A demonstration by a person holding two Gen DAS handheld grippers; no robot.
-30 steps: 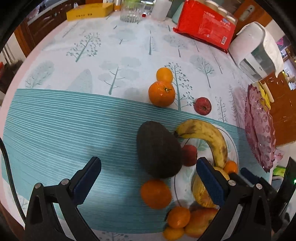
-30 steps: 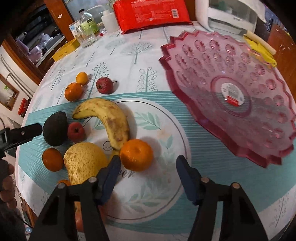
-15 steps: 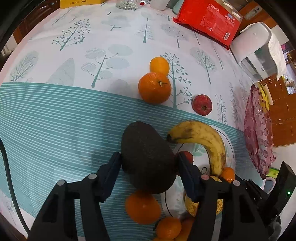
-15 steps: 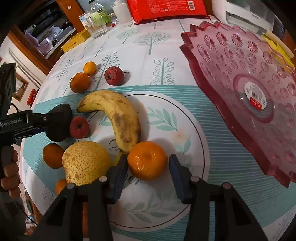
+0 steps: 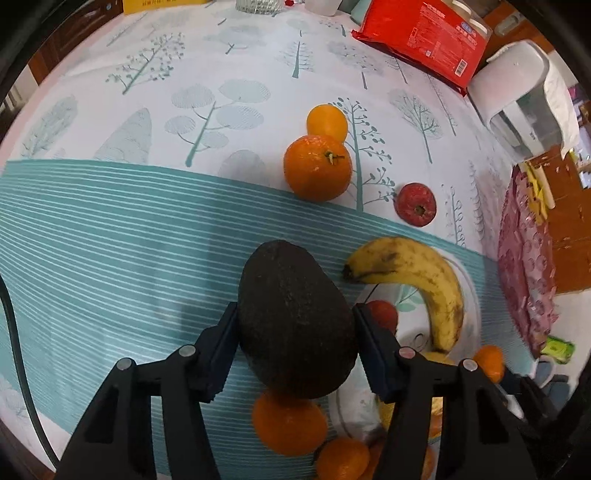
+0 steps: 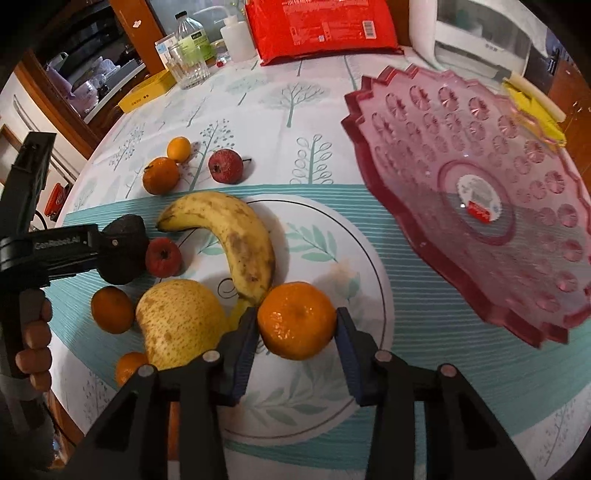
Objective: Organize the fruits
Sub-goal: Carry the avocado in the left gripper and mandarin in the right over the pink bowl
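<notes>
My left gripper (image 5: pixel 295 332) is shut on a dark avocado (image 5: pixel 295 317); it also shows in the right wrist view (image 6: pixel 123 247). My right gripper (image 6: pixel 297 328) is shut on an orange mandarin (image 6: pixel 297 319) on the tablecloth. A pink glass fruit plate (image 6: pixel 480 192) lies to the right, with nothing on it. A banana (image 6: pixel 232 232), a yellow pear (image 6: pixel 181 325), two small red fruits (image 6: pixel 225 166) (image 6: pixel 162 256) and several more mandarins (image 6: pixel 160 175) lie loose on the cloth.
A red packet (image 6: pixel 317 26), a glass (image 6: pixel 186 68), bottles (image 6: pixel 192 37), a yellow box (image 6: pixel 146 92) and a white appliance (image 6: pixel 476 33) stand along the far edge. A yellow item (image 6: pixel 532 103) lies behind the plate.
Both grippers moved forward and closed: the left one onto the avocado, the right one onto the mandarin.
</notes>
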